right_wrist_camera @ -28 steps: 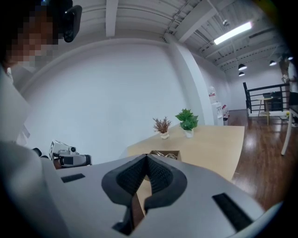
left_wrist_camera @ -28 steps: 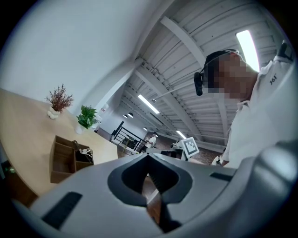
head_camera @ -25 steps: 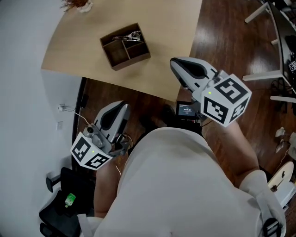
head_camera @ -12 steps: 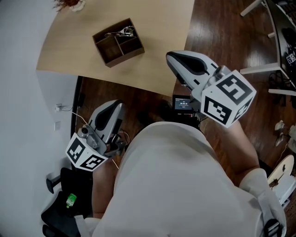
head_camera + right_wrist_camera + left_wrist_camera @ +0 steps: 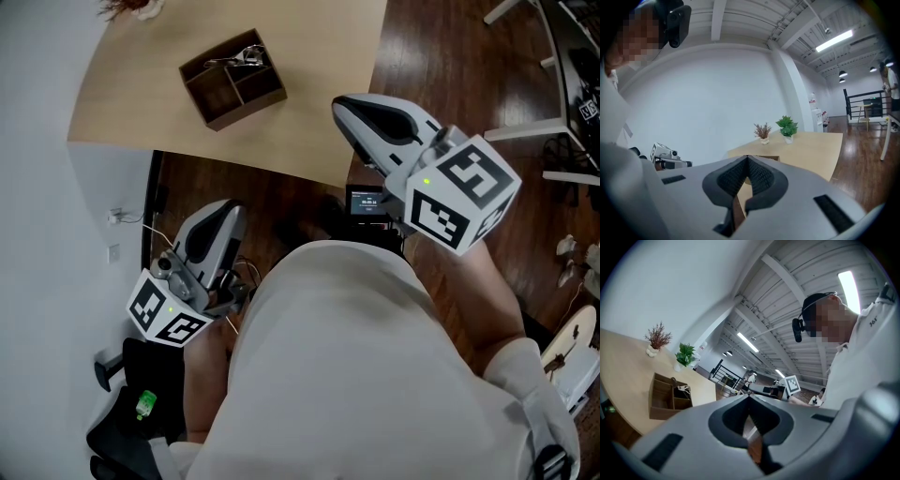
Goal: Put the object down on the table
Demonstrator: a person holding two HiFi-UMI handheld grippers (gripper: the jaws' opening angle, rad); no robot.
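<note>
The left claw (image 5: pixel 749 398) and right claw (image 5: pixel 747 158) are pinching shut, holding nothing. The brown wooden box (image 5: pixel 232 77) is sitting on the pale wooden bench (image 5: pixel 319 112). It is probably stiff and light, so grabbing one thin wall seems best.

Box (image 5: pixel 232 77) on table (image 5: pixel 319 131), left part; right gripper (image 5: pixel 343 105) over near right corner; left gripper (image 5: pixel 228 210) over floor.

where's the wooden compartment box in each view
Head view: wooden box at upper left, on the table.
Left gripper view: lower left, on the table.
Right gripper view: mostly hidden behind the jaws; a brown sliver just above them seems to be it.
Shared landmark: the light wood table.
</note>
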